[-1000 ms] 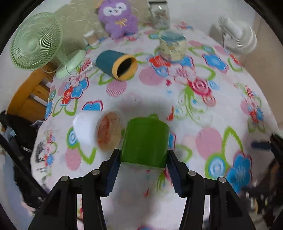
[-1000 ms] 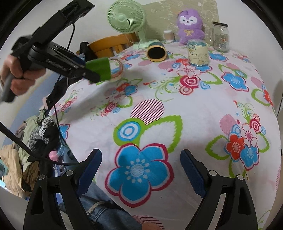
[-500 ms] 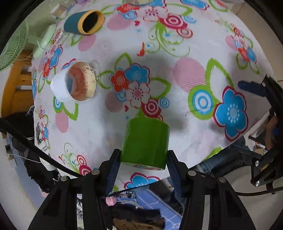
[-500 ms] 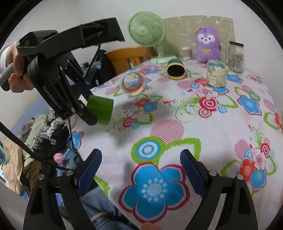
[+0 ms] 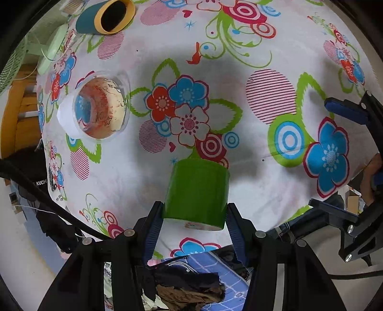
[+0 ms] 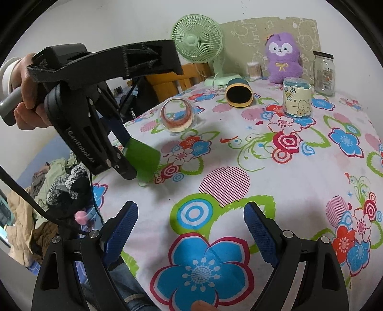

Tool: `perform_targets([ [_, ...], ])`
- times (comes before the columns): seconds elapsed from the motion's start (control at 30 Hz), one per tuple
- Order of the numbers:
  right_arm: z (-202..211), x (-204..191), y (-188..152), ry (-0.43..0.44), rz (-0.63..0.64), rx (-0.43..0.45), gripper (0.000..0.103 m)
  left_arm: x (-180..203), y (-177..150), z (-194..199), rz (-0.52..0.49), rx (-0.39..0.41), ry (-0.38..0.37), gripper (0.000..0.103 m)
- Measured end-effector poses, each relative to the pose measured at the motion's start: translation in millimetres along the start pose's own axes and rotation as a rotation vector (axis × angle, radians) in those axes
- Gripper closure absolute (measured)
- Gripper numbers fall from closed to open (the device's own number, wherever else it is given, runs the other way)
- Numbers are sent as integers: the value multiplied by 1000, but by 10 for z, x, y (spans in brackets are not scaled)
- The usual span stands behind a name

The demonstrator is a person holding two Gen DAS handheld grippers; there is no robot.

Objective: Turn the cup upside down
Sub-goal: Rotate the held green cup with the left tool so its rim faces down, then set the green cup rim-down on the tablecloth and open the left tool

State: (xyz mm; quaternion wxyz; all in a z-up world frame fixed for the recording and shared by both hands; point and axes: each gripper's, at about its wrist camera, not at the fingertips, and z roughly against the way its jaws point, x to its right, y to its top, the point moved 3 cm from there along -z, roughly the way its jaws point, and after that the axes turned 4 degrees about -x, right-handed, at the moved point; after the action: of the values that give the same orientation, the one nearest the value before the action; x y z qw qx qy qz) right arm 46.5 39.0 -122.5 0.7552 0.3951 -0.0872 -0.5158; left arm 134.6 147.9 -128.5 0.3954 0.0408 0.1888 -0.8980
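1. Near the left front edge of the surface (image 6: 299,172), the green cup (image 5: 197,191) is held pinched between the fingers of the left gripper (image 5: 195,220); it is seen from the right wrist view as a green cylinder (image 6: 143,160) tilted steeply down towards the floral cloth.
2. The cup's far end is pointed at the cloth and appears close to it or just touching; contact cannot be confirmed, though a shadow lies directly beneath. Which end is the mouth cannot be told for certain; a pale rim with a printed pattern is glimpsed at the near end in the left wrist view.
3. The flip is judged to be well advanced: the cup is lifted, gripped and turned, but not yet set down and released. Lowering it flat, opening the gripper and withdrawing are what is left.
4. The right gripper (image 6: 191,229) is held spread wide and empty above the front edge of the surface, well apart from the cup.
5. Further out, a clear plastic cup (image 5: 95,107) and a teal tube with a yellow rim (image 5: 105,16) are seen lying on their sides towards the left and far edges.
6. At the far edge, a printed jar (image 6: 296,98), a glass jar (image 6: 323,74), a purple plush toy (image 6: 283,57) and a green fan (image 6: 198,40) are seen.
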Motion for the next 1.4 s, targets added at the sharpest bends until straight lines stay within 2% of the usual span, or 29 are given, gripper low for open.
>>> perform_targets([
  [0.53, -17, 15, 12, -4, 10, -2, 11, 6, 173, -21, 20, -13, -11, 48],
  [0.6, -16, 5, 17, -6, 14, -4, 11, -7, 169, -18, 24, -10, -11, 40],
  [0.73, -16, -6, 44, -18, 14, -7, 11, -30, 141, 4, 33, 0, 0, 31],
  [0.97, 0, -95, 103, -30, 32, -9, 11, -137, 40, 150, 67, 65, 2, 22],
  [1.23, 17, -188, 185, -57, 27, -16, 11, -177, -170, 312, 97, 159, -43, 22],
  [1.4, 65, -245, 251, -86, 19, -12, 11, -249, -309, 421, 136, 248, -104, 22],
])
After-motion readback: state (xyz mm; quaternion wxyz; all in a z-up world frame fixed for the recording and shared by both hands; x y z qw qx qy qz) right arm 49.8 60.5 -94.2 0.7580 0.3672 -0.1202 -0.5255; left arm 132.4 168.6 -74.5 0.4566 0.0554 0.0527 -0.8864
